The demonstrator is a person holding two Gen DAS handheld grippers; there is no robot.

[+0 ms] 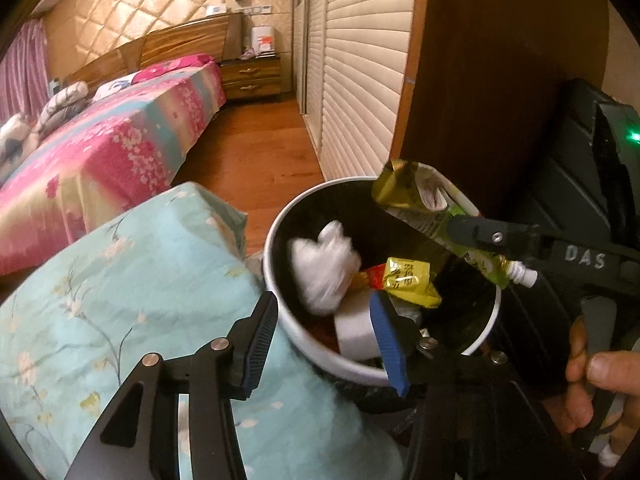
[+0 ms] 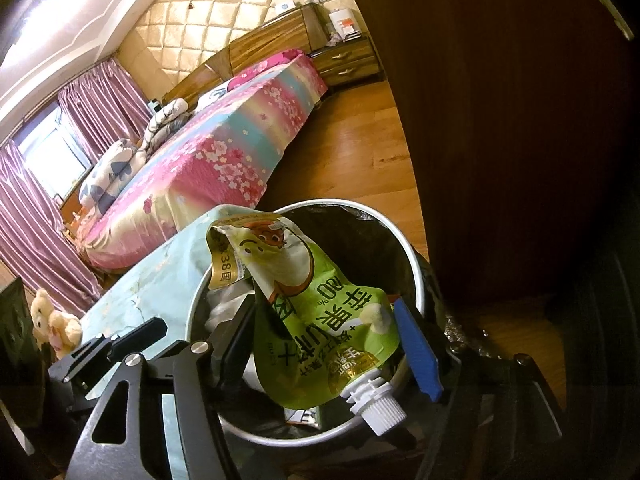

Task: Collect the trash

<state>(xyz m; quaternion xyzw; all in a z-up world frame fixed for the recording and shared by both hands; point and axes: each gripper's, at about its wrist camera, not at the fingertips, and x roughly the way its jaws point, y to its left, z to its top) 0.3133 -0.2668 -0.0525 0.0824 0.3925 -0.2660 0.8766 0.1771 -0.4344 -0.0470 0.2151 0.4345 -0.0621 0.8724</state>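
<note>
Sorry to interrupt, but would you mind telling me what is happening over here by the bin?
A person is clearing trash with two handheld grippers. The right gripper holds a green juice pouch over the round trash bin, not yet dropped. The left gripper hangs open at the bin's near rim. A crumpled white tissue and a yellow wrapper already lie inside.

A bed (image 1: 120, 136) with a pink floral cover lies at nine o'clock, a wooden nightstand (image 1: 251, 78) beyond it at eleven. A pale blue floral pillow (image 1: 132, 292) fills seven o'clock. Louvred wardrobe doors (image 1: 360, 80) stand at one. Pink curtains (image 2: 40, 220) hang at nine, teddy bears (image 2: 54, 322) below.
</note>
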